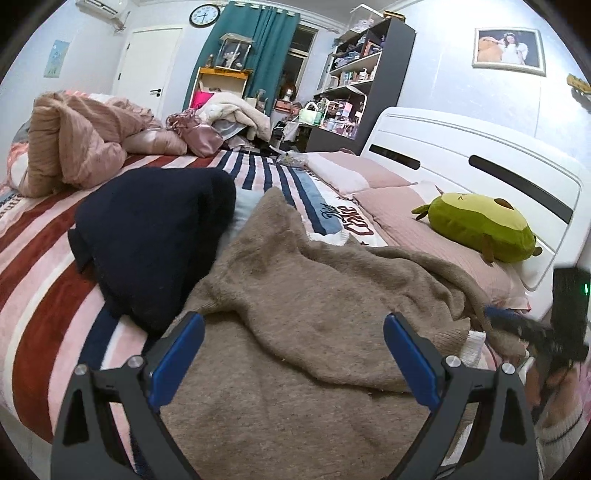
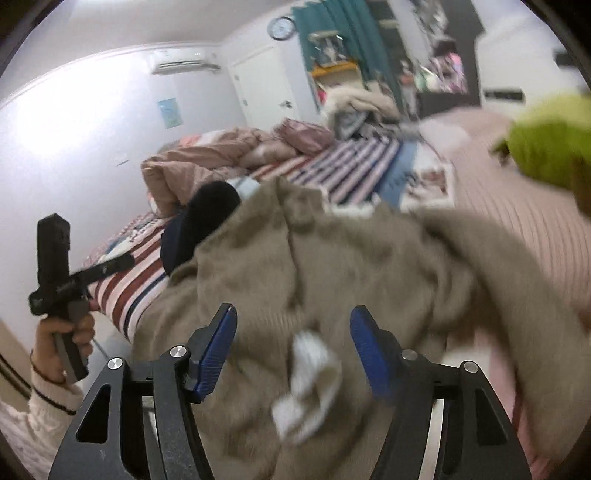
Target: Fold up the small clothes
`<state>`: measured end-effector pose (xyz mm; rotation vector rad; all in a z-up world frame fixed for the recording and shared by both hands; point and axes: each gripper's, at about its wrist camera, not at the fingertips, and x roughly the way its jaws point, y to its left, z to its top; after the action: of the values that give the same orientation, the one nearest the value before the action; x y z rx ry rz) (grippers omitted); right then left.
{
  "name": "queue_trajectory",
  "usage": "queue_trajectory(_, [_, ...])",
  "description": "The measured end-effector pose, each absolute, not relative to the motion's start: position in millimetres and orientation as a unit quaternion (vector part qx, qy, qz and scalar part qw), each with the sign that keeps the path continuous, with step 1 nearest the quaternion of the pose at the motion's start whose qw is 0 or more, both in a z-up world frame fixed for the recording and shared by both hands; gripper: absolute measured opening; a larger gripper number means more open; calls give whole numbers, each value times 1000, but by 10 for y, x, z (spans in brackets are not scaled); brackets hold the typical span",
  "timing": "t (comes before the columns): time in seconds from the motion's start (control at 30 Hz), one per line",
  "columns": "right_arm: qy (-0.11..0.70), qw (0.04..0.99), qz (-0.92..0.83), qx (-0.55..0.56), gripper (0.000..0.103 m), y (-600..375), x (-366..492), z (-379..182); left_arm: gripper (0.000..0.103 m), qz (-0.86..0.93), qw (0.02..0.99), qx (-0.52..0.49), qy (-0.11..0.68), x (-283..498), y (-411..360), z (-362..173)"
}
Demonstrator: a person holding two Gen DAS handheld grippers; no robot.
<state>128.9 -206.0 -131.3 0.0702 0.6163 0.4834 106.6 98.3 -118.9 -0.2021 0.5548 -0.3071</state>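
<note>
Here the tan fuzzy sweater [image 1: 314, 295] lies rumpled across the striped bedspread [image 1: 44, 258], touching a dark navy garment [image 1: 155, 236]. Both the left gripper [image 1: 293, 354] and right gripper [image 2: 293, 350] hover over it, jaws wide apart, holding nothing. Best to spread it flat first, pinching the white-trimmed cuff [image 2: 306, 384] cleanly through one layer.

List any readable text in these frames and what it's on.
Blanket: cursive lettering, partly covered by the sweater; cannot be read with confidence.
Clock: numerals too small.
Blue poster: too small.
Right wrist view: blurred, nothing readable.
</note>
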Motion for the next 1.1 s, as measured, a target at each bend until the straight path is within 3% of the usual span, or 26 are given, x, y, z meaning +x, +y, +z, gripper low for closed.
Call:
queue_trajectory(0.13, [352, 904, 243, -25, 12, -1806, 1737, -1399, 97, -148, 947, -97, 269, 1004, 977, -1154])
queue_trajectory(0.17, [372, 894, 246, -29, 7, -1764, 1803, -1470, 97, -146, 947, -96, 268, 987, 986, -1152])
queue_trajectory(0.37, [452, 839, 302, -21, 8, -1532, 1452, -1954, 100, -135, 949, -95, 267, 918, 1076, -1157])
queue_trajectory(0.53, [470, 828, 305, 6, 8, -1508, 1261, -2112, 100, -145, 947, -100, 268, 914, 1049, -1151])
queue_trajectory(0.6, [455, 836, 305, 8, 21, -1514, 1269, -1983, 100, -145, 948, -98, 267, 906, 1026, -1149])
queue_trajectory(0.67, [434, 850, 297, 15, 52, -1563, 1332, -1840, 100, -145, 948, -96, 267, 886, 1009, -1148])
queue_trajectory(0.7, [423, 860, 283, 13, 58, -1588, 1385, -1765, 100, -145, 948, -96, 267, 879, 1005, -1149])
queue_trajectory(0.87, [463, 848, 255, -27, 59, -1486, 1746, -1941, 100, -142, 948, -93, 268, 851, 972, -1148])
queue_trajectory(0.9, [475, 834, 280, -20, 55, -1440, 1782, -2023, 100, -141, 948, -91, 269, 845, 964, -1147])
queue_trajectory(1.0, [480, 824, 301, -31, 12, -1325, 1768, -2187, 100, -138, 948, -89, 272, 838, 944, -1137])
queue_trajectory(1.03, [476, 829, 290, -41, 6, -1324, 1762, -2177, 100, -139, 948, -90, 272, 838, 937, -1130])
queue_trajectory(1.1, [459, 845, 275, -7, 5, -1456, 1764, -2048, 101, -145, 948, -90, 269, 835, 918, -1117])
